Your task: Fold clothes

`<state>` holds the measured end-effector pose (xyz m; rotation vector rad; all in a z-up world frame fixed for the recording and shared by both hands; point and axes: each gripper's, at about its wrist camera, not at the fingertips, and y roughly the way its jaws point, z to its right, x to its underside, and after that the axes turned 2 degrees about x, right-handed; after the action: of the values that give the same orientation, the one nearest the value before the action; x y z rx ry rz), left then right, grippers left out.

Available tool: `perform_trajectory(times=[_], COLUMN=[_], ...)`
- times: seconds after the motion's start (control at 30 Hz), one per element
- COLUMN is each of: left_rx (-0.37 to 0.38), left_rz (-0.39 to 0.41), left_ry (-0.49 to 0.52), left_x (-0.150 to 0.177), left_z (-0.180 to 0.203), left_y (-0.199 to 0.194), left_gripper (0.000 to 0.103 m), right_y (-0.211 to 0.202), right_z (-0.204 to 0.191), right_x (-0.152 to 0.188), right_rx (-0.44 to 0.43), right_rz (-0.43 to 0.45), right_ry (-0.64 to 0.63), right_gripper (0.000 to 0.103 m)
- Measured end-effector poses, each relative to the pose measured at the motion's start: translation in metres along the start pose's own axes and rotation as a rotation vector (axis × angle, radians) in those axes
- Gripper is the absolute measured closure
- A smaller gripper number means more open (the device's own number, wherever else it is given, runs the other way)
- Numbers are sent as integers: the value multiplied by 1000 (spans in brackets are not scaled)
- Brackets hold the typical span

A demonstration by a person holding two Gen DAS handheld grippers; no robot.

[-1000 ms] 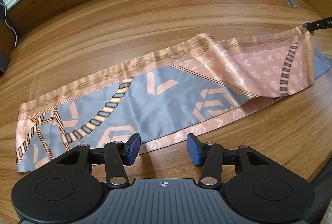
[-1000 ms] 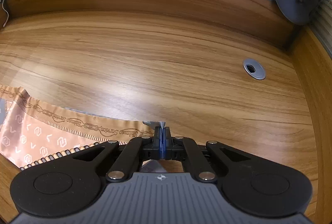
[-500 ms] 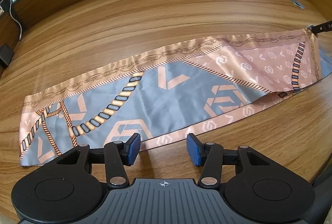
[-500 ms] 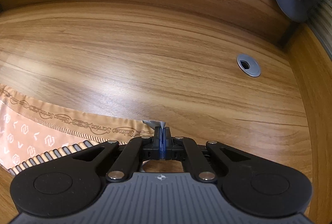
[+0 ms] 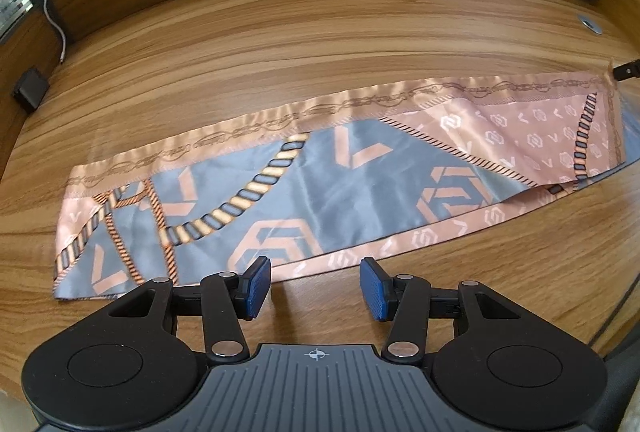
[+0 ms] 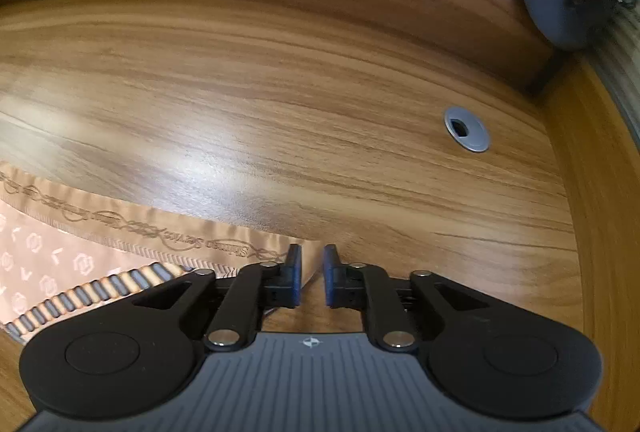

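A long silk scarf, grey and peach with chain and rope prints, lies flat in a folded strip across the wooden table. My left gripper is open and empty, just in front of the scarf's near edge at its middle. My right gripper is slightly open at the scarf's far right corner; the corner lies between and under the jaws, no longer pinched. In the left wrist view the right gripper's tip shows at the scarf's right end.
A round metal cable grommet is set in the table at the right. A grey pot with a dark plant stands in the back right corner. A cable and a small black box are at the far left.
My right gripper has opened and let go of the scarf corner. The scarf's right end has been laid flat and its wrinkles smoothed. The left gripper stayed open.
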<state>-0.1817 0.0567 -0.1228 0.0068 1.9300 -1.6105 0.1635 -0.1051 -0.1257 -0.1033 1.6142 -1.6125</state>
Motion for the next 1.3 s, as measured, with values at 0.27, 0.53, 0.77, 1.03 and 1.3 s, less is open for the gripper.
perform_trajectory(times=[0.27, 0.53, 0.77, 1.03, 1.3], left_rx=[-64, -124, -113, -58, -18], left_rz=[9, -10, -9, -1, -9], left_ry=[21, 15, 41, 105, 152], left_x=[18, 29, 25, 14, 17], left_z=[-34, -86, -122, -141, -157], left_y=[-12, -14, -11, -2, 2], left_gripper=[51, 51, 51, 51, 51], right_y=[-31, -41, -43, -49, -68], right_z=[-23, -51, -58, -89, -156], right_x=[28, 51, 62, 59, 47], right_rx=[-145, -159, -140, -144, -295], right_rz=[-46, -101, -119, -110, -94], right_ry=[36, 166, 355, 383, 251], right_gripper=[88, 88, 88, 88, 88])
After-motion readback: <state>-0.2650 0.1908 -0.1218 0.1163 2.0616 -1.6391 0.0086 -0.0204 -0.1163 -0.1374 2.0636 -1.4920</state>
